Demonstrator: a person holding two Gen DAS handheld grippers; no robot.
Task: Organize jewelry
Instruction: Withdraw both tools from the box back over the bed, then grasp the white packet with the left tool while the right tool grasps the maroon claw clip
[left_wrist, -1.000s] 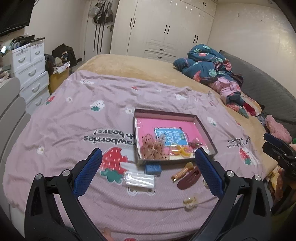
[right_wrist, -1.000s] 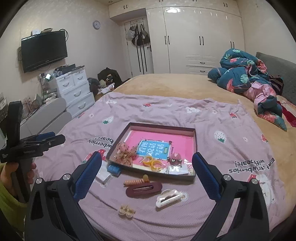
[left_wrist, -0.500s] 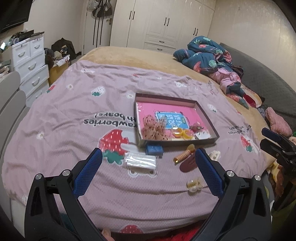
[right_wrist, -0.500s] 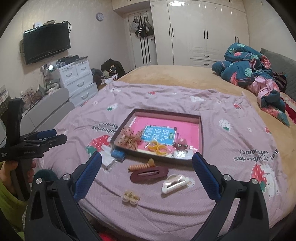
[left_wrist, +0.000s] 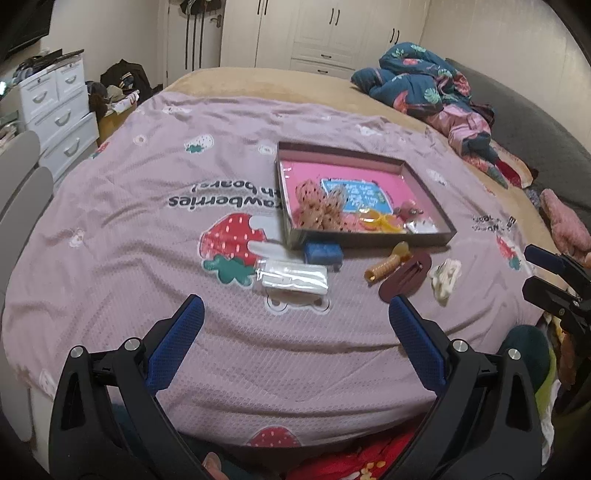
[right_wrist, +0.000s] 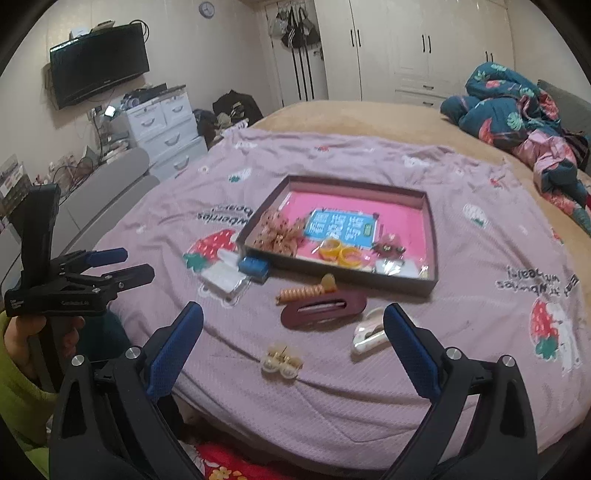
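Observation:
A dark shallow tray (right_wrist: 354, 278) with a pink floor lies on the strawberry bedspread. It holds a brown dotted scrunchie (right_wrist: 279, 234), yellow rings (right_wrist: 341, 253) and a blue card (right_wrist: 341, 229). On the spread in front of the tray lie a blue box (right_wrist: 253, 267), a clear packet (right_wrist: 225, 278), an orange spiral tie (right_wrist: 299, 293), a maroon hair clip (right_wrist: 323, 308), a white claw clip (right_wrist: 369, 332) and a small beige clip (right_wrist: 281, 362). My right gripper (right_wrist: 293, 317) hangs open above the beige clip. My left gripper (left_wrist: 294, 310) is open near the clear packet (left_wrist: 293, 277), holding nothing.
The bed's near edge runs just below both grippers. A crumpled floral quilt (right_wrist: 517, 110) lies at the far right of the bed. White drawers (right_wrist: 166, 125) and a grey chair (right_wrist: 110, 184) stand to the left. A hand (right_wrist: 22, 336) in a green sleeve holds the left gripper.
Both grippers have drawn back toward the near edge of the bed, so the tray and loose pieces sit farther ahead. Both stay open; nothing on the spread has moved.

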